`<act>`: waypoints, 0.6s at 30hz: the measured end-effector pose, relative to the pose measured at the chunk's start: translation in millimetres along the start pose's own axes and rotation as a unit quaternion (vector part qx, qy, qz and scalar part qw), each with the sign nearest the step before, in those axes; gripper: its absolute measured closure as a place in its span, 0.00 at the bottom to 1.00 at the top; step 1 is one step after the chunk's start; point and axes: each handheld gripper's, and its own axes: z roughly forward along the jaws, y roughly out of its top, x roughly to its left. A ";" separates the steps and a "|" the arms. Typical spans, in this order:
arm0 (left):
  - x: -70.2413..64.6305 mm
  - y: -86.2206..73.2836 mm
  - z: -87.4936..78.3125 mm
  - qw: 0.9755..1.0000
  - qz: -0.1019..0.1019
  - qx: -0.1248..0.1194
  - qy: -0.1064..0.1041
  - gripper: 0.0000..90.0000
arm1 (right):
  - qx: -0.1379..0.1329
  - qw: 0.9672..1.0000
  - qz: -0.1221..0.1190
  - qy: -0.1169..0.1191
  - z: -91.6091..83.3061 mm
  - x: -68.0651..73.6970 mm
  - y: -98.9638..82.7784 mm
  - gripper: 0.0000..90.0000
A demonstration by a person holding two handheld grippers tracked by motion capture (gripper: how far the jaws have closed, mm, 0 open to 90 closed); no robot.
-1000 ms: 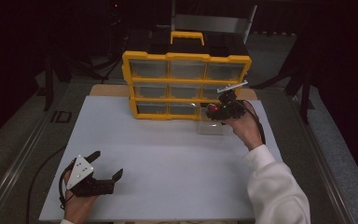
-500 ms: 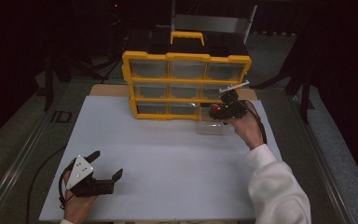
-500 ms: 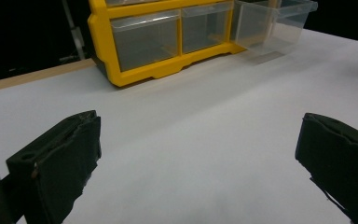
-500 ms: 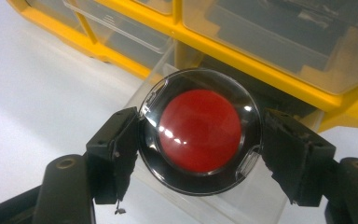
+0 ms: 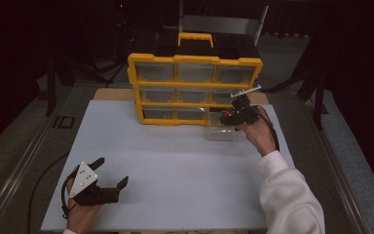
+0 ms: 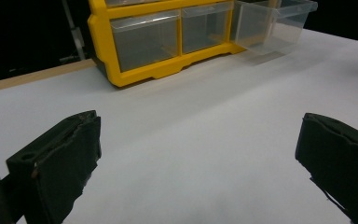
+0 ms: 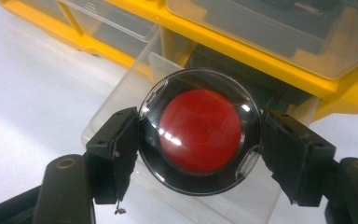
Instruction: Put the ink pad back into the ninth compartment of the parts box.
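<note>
Right gripper view: a round black disc with a red centre under a clear domed cover (image 7: 200, 131) is clamped between the two black jaws of the right gripper (image 7: 200, 154), one pad pressed against each side of its rim. The disc is held directly above a clear plastic drawer (image 7: 135, 88) that is pulled out of the bottom row of the yellow-framed organiser cabinet with transparent drawers (image 7: 270, 60), and it is clear of the drawer's floor.

From the high view, the right gripper (image 5: 230, 117) is seen at the lower right corner of the yellow cabinet (image 5: 195, 90), just in front of it, with the pulled-out drawer (image 5: 220, 130) resting on the white table top (image 5: 175, 170) beneath. A red spot is visible at the jaws there; the disc itself is too small to be made out. The gripper is carried by a hand in a white sleeve (image 5: 292, 195).

The left gripper (image 5: 108, 181) is set down well apart from the cabinet, at the near left part of the white table top. In the left gripper view its jaws are spread wide with nothing between them, and the cabinet (image 6: 163, 42) and the clear drawer (image 6: 272, 23) are seen far beyond them.
</note>
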 end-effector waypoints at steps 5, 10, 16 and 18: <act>0.0 0.0 0.1 1.000 0.000 0.000 0.000 0.00 | 0.000 1.000 0.005 -0.006 0.8 -1.6 -1.4 0.33; -0.3 0.0 0.4 1.000 0.000 0.000 -0.001 0.00 | -0.006 1.000 0.014 -0.008 0.7 -2.1 -1.2 0.33; -0.2 -0.2 0.5 1.000 0.000 0.000 -0.001 0.00 | -0.014 1.000 0.018 -0.012 0.1 -1.1 -2.2 0.33; -0.3 -0.1 0.5 1.000 0.000 0.000 -0.001 0.00 | -0.016 1.000 0.020 -0.012 0.2 -0.8 -2.7 0.33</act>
